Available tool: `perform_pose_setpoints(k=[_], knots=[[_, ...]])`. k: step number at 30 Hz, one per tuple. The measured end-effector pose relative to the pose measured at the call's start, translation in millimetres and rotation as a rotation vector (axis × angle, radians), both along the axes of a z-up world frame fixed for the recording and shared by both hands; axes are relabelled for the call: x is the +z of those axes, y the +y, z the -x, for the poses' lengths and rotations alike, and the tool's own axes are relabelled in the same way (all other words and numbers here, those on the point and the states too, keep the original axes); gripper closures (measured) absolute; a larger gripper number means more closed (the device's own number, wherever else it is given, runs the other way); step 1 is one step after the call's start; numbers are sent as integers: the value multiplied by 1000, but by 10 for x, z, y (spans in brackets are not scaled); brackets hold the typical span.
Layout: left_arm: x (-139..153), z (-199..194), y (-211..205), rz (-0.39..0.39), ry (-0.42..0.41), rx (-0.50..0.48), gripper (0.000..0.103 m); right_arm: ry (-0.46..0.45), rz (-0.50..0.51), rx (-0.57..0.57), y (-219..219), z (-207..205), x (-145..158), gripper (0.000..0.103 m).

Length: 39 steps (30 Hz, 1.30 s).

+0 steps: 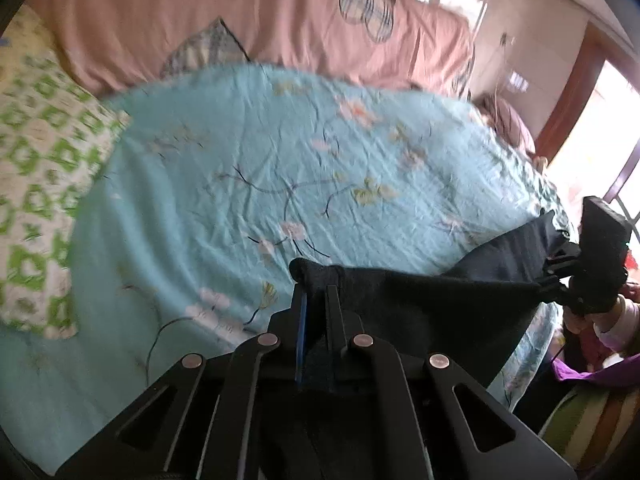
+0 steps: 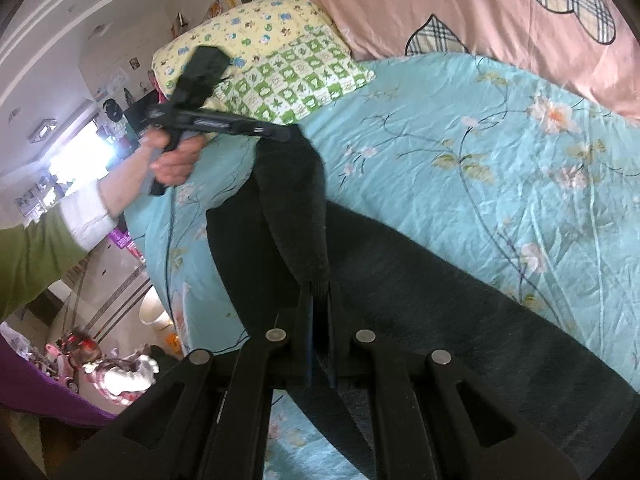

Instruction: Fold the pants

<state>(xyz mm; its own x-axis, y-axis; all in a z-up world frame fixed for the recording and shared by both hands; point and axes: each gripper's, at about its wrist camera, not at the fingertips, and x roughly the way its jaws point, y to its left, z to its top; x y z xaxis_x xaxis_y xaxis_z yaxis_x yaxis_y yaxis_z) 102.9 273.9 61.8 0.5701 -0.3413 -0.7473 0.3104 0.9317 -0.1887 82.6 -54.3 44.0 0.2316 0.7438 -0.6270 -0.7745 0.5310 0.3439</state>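
Wide bare stretch of blue floral bed sheet [image 1: 248, 152] ahead of both hand-held grippers, nothing lying on it. Far edge blocked by pink quilt [image 1: 208, 12] (bunched along the wall side). Green-checked pillow [image 1: 36, 168] closes off the left end. Dark pants [image 2: 420, 304] hang taut between the left hand-held gripper [image 1: 316, 292] and right hand-held gripper [image 2: 318, 296], barring the near side.

Daylit – window [image 1: 600, 128] glare (blurred, warped edges).
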Motion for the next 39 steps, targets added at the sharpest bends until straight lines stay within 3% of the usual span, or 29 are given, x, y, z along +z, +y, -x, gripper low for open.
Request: perform_pose_setpoints(k=[3,6,12,21,26,30,31,33,37,39], knots=[[68,367,37,10,-87,36,98,-8,-2,5,-10,37,-23,96],[5,622,62,13,-119,62,99,-12,13,22,44,102,-95,96],[-297,962,179,65,-109,172,98,-40,50,58,127,268,-227,97],[-518,1185,240,131,-93,286,97,-95,103,114,159,471,-260,97],[-618,1350,235,133,-60,369,96,-68,125,123,182,499,-312,88],[-613,1532,208,164,-41,429,92,-50,94,107,105,528,-311,62],[-602,1602,198,181,-44,452,90,-47,82,100,73,528,-303,60],[-579,1685,192,211,-39,490,83,-32,57,92,41,526,-285,60],[-499,1835,72,253,-57,563,81,-6,-8,72,-39,483,-205,60],[-471,1861,26,271,-60,588,74,2,-37,59,-52,446,-155,60]])
